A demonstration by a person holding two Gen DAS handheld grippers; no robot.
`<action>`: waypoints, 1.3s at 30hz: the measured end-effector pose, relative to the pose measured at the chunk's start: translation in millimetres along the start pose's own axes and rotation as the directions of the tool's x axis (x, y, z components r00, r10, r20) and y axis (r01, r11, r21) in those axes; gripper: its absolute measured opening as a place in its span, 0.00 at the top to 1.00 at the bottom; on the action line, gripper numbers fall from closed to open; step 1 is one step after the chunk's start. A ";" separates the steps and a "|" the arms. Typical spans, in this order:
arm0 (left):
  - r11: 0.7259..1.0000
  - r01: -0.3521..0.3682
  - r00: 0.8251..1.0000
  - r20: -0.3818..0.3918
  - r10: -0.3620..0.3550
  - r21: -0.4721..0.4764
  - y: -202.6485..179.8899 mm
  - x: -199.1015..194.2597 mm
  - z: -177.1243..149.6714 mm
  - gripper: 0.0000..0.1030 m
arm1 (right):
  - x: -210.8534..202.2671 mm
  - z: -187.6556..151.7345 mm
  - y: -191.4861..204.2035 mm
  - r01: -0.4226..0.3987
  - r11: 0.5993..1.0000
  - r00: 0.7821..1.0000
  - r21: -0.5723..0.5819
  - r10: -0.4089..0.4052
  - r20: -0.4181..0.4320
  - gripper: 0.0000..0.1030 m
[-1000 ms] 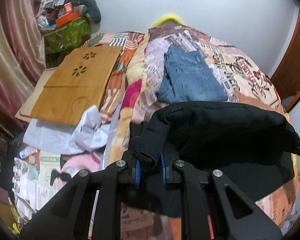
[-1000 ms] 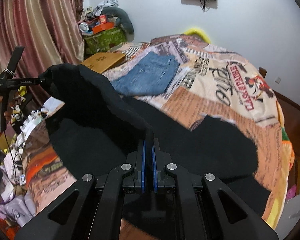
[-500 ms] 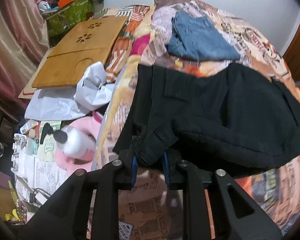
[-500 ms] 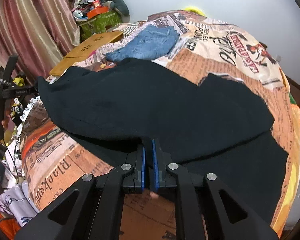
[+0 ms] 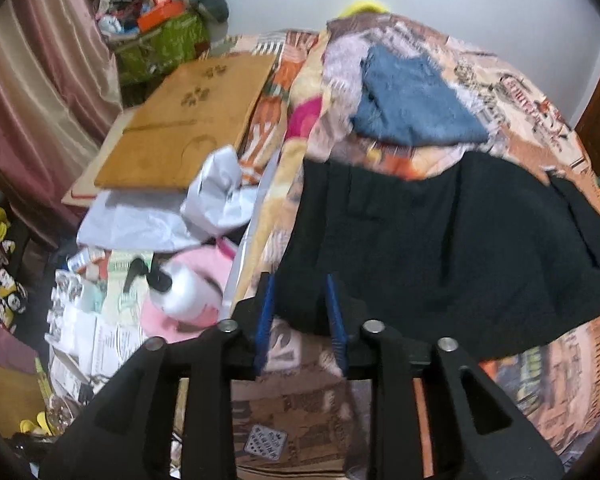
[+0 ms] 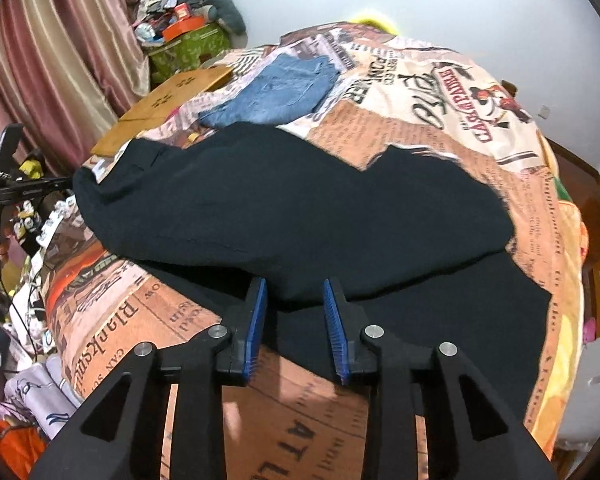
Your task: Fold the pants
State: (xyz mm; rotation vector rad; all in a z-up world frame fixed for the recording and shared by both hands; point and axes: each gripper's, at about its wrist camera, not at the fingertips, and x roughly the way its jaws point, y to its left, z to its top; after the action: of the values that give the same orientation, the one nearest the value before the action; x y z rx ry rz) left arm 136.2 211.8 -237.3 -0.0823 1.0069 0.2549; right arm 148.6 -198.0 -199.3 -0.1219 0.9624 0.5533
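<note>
Black pants [image 6: 300,208] lie doubled over across the near half of the bed [image 6: 440,128], folded edge facing both grippers. Left gripper [image 5: 300,316] and right gripper [image 6: 294,312] hover at that edge, jaws wide and empty, apparently letting the fold settle flat.

The pants [image 6: 292,208] lie across the bed [image 6: 440,120], with folded jeans [image 6: 276,94] behind them.
</note>
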 end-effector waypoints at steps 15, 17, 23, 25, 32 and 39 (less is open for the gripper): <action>0.985 0.127 0.984 0.106 -0.140 0.117 -100.2 -12.9 70.7 0.34 | -18.2 40.6 -50.7 0.110 0.993 0.989 0.046 -0.114 0.099 0.63; 0.981 0.144 0.983 0.095 -0.157 0.130 -115.7 -3.8 77.2 0.31 | -12.8 46.5 -56.0 0.117 0.992 0.988 0.045 -0.121 0.095 0.60; 0.971 0.180 0.981 0.043 -0.189 0.157 -149.9 28.8 91.3 0.28 | 16.5 67.6 -75.3 0.115 0.992 0.990 0.056 -0.119 0.078 0.53; 0.969 0.175 0.983 0.026 -0.182 0.172 -159.6 41.3 93.3 0.28 | 32.4 75.2 -82.7 0.104 0.993 0.992 0.063 -0.108 0.060 0.53; 0.965 0.151 0.989 -0.027 -0.148 0.216 -177.9 80.6 94.5 0.28 | 92.0 98.0 -100.9 0.049 0.994 0.998 0.096 -0.045 -0.043 0.53; 0.961 0.141 0.989 -0.070 -0.127 0.240 -186.1 108.0 93.8 0.28 | 136.4 114.2 -105.5 0.004 0.993 0.994 0.118 0.009 -0.111 0.53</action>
State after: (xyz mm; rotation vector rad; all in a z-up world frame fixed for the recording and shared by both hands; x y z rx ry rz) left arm 314.7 67.9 -287.4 0.0671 1.0742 0.0034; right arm 346.9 -196.1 -258.2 -0.0458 1.1018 0.4941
